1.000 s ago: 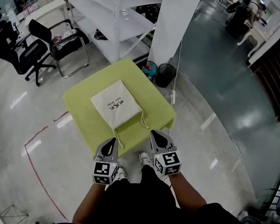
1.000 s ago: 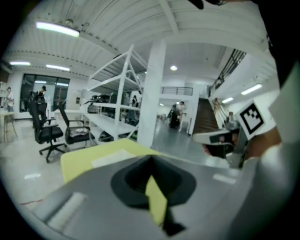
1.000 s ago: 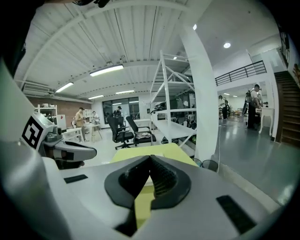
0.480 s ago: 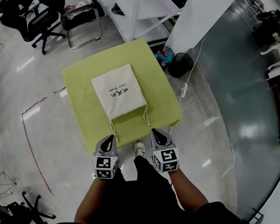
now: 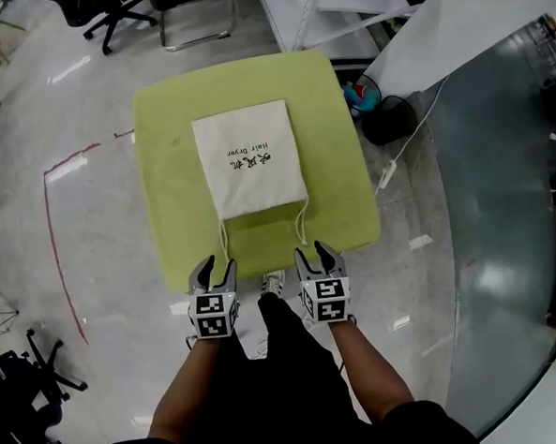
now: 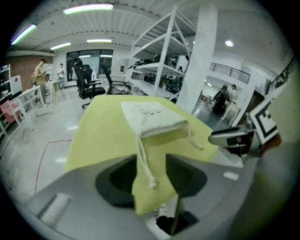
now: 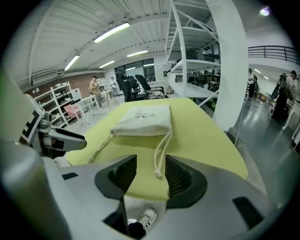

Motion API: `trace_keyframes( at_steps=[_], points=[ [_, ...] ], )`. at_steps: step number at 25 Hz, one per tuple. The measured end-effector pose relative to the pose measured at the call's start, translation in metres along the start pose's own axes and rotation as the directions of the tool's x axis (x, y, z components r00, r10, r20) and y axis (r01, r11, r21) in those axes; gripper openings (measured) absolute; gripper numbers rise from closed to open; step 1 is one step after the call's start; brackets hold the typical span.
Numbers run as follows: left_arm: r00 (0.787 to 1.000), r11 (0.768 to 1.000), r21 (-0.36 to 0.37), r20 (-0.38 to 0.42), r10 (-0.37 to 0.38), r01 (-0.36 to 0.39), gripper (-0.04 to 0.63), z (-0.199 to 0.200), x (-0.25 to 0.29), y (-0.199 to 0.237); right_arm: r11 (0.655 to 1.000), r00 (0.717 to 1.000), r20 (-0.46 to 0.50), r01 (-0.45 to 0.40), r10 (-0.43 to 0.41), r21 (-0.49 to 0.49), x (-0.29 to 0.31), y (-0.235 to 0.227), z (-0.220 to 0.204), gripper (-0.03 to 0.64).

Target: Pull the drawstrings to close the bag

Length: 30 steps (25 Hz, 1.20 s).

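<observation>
One cream cloth bag (image 5: 248,168), flat and roughly square with small dark print, lay mid-desk. The desk (image 5: 166,134) had a soft lime-green top and rounded corners. Two twisted white drawstrings (image 5: 225,234) with knotted ends trailed from the bag's near mouth. Two tools: left tool (image 5: 215,265) and right tool (image 5: 314,254), jaws just opened fairly wide. One cord end showed in each gap, pads not pressing it.
</observation>
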<state>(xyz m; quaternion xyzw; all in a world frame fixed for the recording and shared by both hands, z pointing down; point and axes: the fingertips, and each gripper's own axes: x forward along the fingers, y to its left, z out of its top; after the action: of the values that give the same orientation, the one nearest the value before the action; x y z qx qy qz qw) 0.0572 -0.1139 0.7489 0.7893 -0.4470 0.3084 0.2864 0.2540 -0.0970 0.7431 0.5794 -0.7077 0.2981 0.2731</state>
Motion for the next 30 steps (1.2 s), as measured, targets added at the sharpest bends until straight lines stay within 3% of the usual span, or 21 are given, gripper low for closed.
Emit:
trace_keyframes(
  at_steps=[4,9,15,24,26,28,30],
  points=[
    [0.997,0.999,-0.025,-0.077,0.021,-0.023,0.207,-0.025,0.020,0.006,1.000,0.998,-0.069,0.003,-0.004,-0.021,0.026,-0.001,-0.018,0.170],
    [0.986,0.997,0.000,-0.149,0.070,-0.071,0.210,-0.043,0.033,0.007,0.999,0.994,-0.102,0.023,-0.026,-0.023,0.040,-0.008,-0.025,0.160],
    [0.975,0.987,0.011,-0.156,0.158,-0.158,0.210,-0.042,0.034,0.006,0.994,0.984,-0.170,0.037,-0.055,-0.106,0.047,-0.006,-0.030,0.147],
    [0.975,0.988,-0.007,-0.166,0.150,-0.153,0.207,-0.039,0.037,0.003,0.991,0.979,-0.197,0.018,-0.043,-0.130,0.049,0.001,-0.031,0.092],
    [0.973,0.986,0.003,-0.164,0.162,-0.164,0.182,-0.039,0.037,0.001,0.992,0.980,-0.194,0.013,-0.038,-0.127,0.050,0.000,-0.031,0.092],
    [0.969,0.982,0.013,-0.163,0.185,-0.186,0.101,-0.040,0.037,0.000,0.992,0.981,-0.194,0.007,-0.032,-0.125,0.050,0.001,-0.031,0.092],
    [0.967,0.980,-0.001,-0.161,0.198,-0.201,0.100,-0.042,0.037,0.001,0.992,0.980,-0.196,0.003,-0.027,-0.123,0.050,0.001,-0.032,0.092]
  ],
)
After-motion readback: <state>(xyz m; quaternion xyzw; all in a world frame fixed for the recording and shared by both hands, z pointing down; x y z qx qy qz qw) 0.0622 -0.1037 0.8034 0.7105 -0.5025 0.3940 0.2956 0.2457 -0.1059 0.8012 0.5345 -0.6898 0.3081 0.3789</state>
